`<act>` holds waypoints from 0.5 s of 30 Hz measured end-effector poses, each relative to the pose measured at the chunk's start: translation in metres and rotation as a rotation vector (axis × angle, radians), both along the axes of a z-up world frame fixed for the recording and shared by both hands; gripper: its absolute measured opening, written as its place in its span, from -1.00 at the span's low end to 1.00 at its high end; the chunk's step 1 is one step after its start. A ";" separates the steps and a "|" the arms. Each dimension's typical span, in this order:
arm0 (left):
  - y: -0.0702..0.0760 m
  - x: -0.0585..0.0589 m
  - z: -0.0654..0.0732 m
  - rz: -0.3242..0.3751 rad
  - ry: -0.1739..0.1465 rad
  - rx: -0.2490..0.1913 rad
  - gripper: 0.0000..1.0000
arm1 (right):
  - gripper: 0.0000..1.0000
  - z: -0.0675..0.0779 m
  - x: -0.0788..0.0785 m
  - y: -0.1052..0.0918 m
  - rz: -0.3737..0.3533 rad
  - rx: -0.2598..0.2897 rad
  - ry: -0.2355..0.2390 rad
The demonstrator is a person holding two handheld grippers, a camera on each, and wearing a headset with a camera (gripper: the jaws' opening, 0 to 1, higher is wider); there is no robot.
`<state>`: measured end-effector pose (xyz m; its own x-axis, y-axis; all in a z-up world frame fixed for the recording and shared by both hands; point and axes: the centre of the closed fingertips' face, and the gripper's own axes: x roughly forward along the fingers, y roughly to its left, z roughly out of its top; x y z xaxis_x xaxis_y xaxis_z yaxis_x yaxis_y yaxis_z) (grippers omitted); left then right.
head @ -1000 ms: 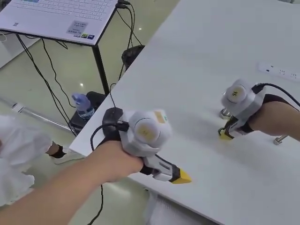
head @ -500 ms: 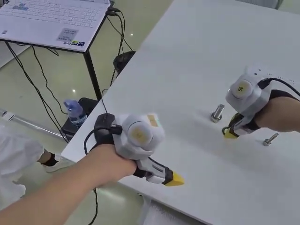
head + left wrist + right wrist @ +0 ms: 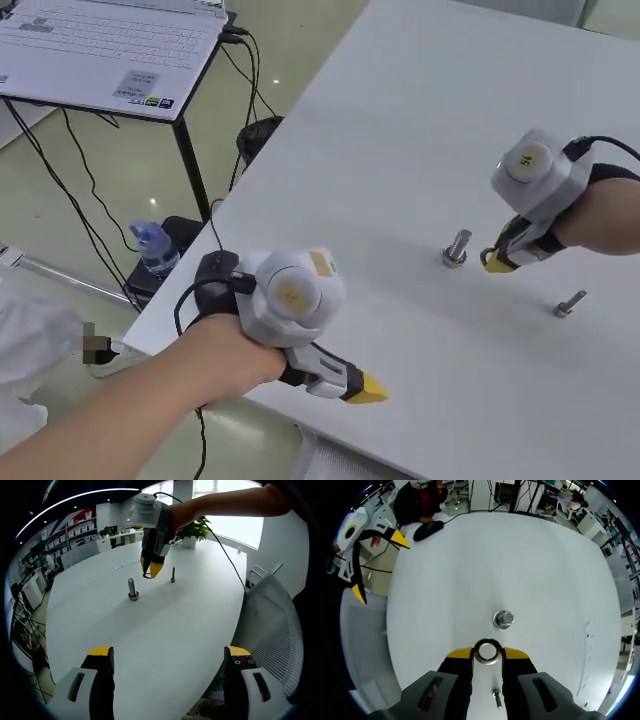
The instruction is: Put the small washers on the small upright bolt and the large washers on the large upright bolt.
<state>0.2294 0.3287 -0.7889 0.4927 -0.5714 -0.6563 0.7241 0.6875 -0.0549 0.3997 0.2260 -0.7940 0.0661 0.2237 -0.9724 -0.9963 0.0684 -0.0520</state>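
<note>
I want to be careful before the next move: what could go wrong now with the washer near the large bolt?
1. The right claw pinches the washer only by its rim, at the very tips; it may slip out and roll across the table.
2. The washer is beside the large bolt, not over it; lowering now could miss it or knock it over.

- Right cap (image 3: 528,160), atop the right gripper (image 3: 497,262), upper right of the head view: bears two small dark characters, seemingly "51", too small to be sure.
- Left cap (image 3: 292,293), atop the left gripper (image 3: 362,388), lower centre: shows a pale yellowish mark, not legible.
- Stickers (image 3: 138,88) on the laptop (image 3: 90,35), upper left: carry print too small to read.
</note>
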 end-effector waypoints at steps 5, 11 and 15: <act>0.002 0.000 0.000 0.005 0.002 0.000 0.81 | -0.57 0.003 0.007 0.007 0.007 -0.003 -0.006; 0.001 0.003 -0.001 0.009 -0.002 -0.003 0.82 | -0.57 0.006 0.017 0.019 0.010 0.012 -0.016; 0.002 0.006 -0.003 0.013 0.003 -0.006 0.82 | -0.57 0.003 0.027 0.024 0.010 0.016 -0.015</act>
